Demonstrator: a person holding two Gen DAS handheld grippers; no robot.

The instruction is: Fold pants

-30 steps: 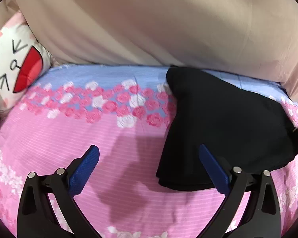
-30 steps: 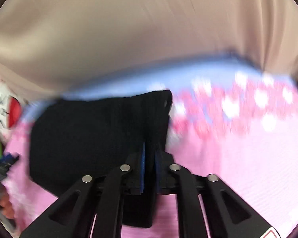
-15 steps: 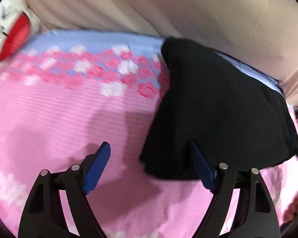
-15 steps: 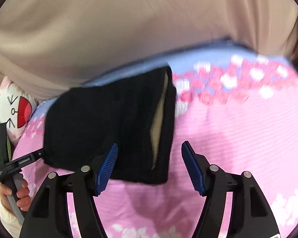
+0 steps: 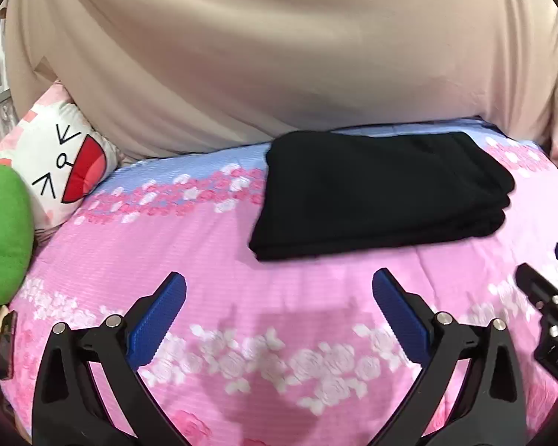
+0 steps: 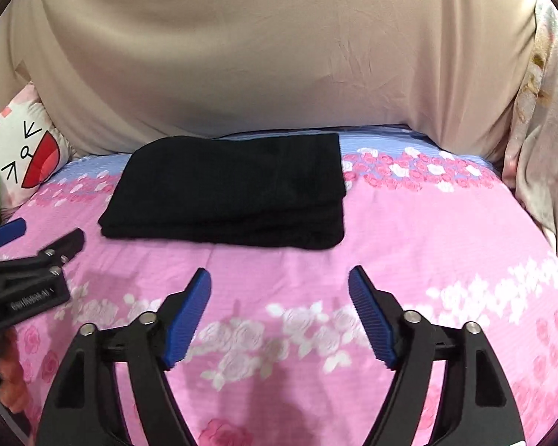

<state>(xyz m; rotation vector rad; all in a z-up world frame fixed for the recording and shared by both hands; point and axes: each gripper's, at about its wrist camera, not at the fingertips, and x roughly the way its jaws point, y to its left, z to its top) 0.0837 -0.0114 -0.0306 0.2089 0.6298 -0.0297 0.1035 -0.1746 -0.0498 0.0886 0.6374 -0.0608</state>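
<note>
The black pants [image 5: 375,193] lie folded in a flat stack on the pink floral bedspread [image 5: 241,260], also seen in the right wrist view [image 6: 227,189]. My left gripper [image 5: 279,282] is open and empty, held back from the stack's near edge. My right gripper [image 6: 279,278] is open and empty, also short of the stack. The right gripper shows at the right edge of the left wrist view [image 5: 550,297]. The left gripper shows at the left edge of the right wrist view [image 6: 29,260].
A beige sheet-covered headboard [image 6: 279,55] rises behind the bed. A white cartoon-face pillow [image 5: 67,163] and a green plush [image 5: 3,230] sit at the left. A pale floral curtain [image 6: 547,130] hangs at the right.
The right gripper let go of the pants and opened. Both grippers pulled back from the pants, which now lie folded and flat.
</note>
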